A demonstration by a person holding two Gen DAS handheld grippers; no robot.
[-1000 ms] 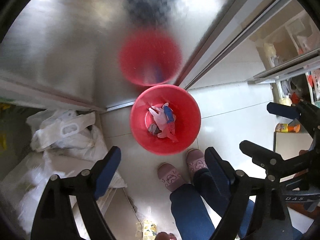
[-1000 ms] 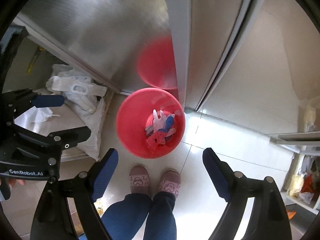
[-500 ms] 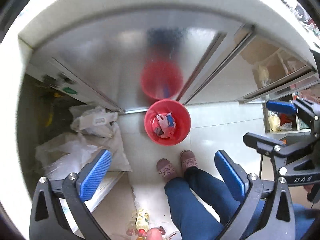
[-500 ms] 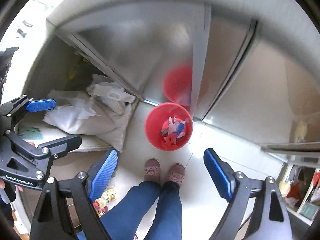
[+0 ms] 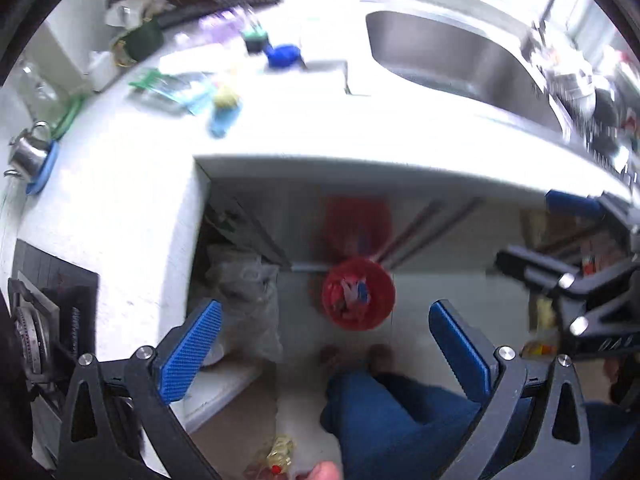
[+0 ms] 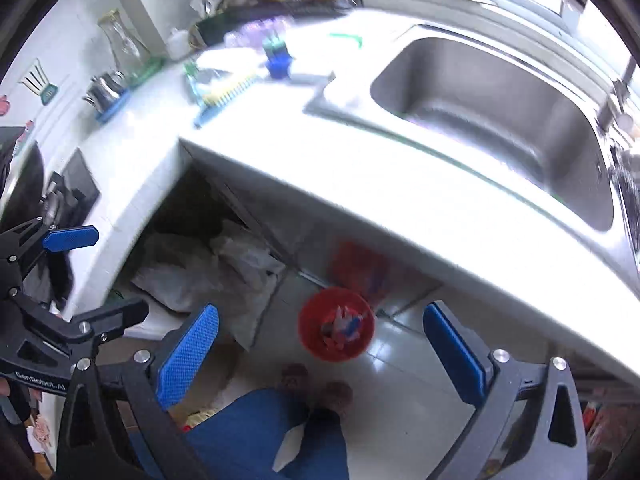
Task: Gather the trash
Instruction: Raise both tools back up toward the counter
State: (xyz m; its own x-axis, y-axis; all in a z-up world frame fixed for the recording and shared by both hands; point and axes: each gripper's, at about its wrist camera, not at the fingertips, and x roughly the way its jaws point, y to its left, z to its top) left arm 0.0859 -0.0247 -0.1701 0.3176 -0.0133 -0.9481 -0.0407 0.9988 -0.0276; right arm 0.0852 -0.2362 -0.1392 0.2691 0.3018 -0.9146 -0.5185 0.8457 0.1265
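Left wrist view shows the left gripper [image 5: 324, 340] spread wide and empty, as is the right gripper [image 6: 320, 344], whose jaws have just been opening — the red bin [image 5: 359, 294] sits far below both. Litter on the counter [image 5: 280, 120] looks blurred; a hasty reach could knock it.

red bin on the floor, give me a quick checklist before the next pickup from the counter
1. Red bin upright on the floor, trash inside: ok.
2. Left hand-held gripper open, nothing between the jaws: ok.
3. Right hand-held gripper jaws have just been opening, nothing between them: ok.
4. Items left on the white counter, such as the blue and yellow bottle: not ok, not yet collected.
5. Which counter items are trash: cannot tell, view blurred.
6. Sink basin free of trash: ok.
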